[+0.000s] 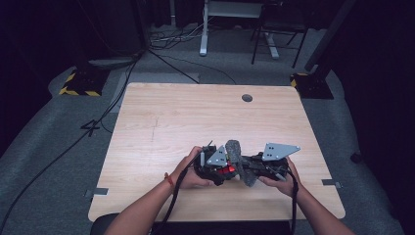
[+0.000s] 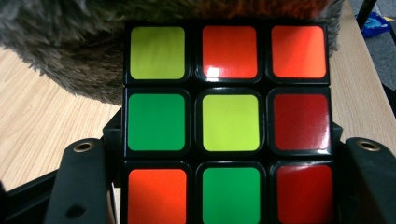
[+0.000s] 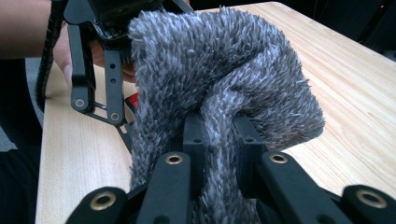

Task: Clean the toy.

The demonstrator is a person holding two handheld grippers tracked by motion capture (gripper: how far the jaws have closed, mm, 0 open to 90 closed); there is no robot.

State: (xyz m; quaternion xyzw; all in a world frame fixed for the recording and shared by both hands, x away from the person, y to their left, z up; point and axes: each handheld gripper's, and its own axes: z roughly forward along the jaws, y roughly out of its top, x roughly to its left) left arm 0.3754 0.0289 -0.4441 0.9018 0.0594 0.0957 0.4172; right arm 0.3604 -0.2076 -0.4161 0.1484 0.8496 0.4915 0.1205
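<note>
A puzzle cube with red, green and yellow-green stickers sits between my left gripper's black jaws, close to the camera; my left gripper is shut on it. A grey fuzzy cloth is pinched between my right gripper's jaws, and my right gripper is shut on it. In the high view the cloth hangs between the two grippers near the table's front edge, pressed against the cube's far side. My right gripper meets the left one there. The cloth covers the top of the cube.
The light wooden table has a round grommet hole near its far edge. Cables trail over the grey floor at the left. A white desk leg and a chair stand beyond the table.
</note>
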